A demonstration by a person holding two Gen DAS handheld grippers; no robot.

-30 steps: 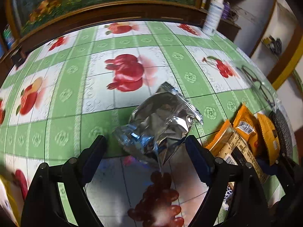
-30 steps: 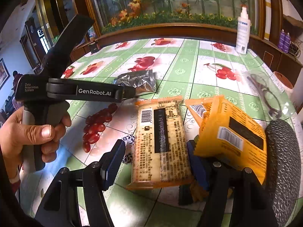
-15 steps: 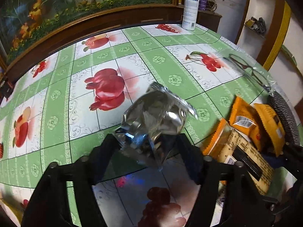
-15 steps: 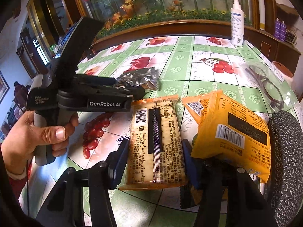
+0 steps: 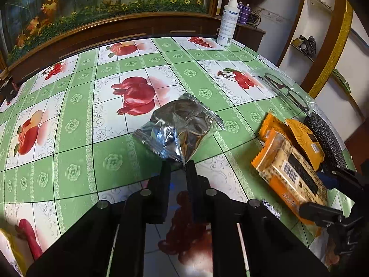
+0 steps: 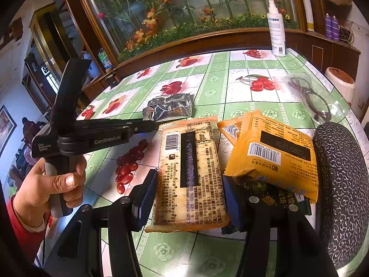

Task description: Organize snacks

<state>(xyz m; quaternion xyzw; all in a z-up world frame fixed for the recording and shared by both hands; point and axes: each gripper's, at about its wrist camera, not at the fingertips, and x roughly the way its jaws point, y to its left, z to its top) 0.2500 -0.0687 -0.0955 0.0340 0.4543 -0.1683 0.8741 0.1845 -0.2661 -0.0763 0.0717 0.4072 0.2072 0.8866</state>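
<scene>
A: Left view first. What am I looking at?

B: I'm running the left gripper [image 5: 177,165] with its fingers nearly together, pinching the near corner of the silver packet [image 5: 179,128]. The rest of the packet is lying on the tablecloth [image 5: 76,120], so I'm gripping by the edge seal, probably to drag or lift it toward the other snacks.

A: And those are where?

B: Grouped at the right: cracker pack [image 5: 289,172] nearest, orange packets [image 5: 299,136] behind it, next to a dark patterned case [image 5: 327,143]. Glasses in a clear bag [image 5: 286,90] and a spray bottle [image 5: 228,24] are sitting further back, well apart.

A: Right view?

B: I'm holding the right gripper [image 6: 188,189] with its fingers on both long sides of the cracker pack [image 6: 188,175], closed on it as far as I can tell. The pack is lying flat, so I'm likely steadying or squaring it beside the orange packet [image 6: 274,152]. The silver packet [image 6: 168,107] is beyond, at the left gripper's tip. A dark green wrapper [image 6: 274,196] is peeking out under the orange one.
</scene>
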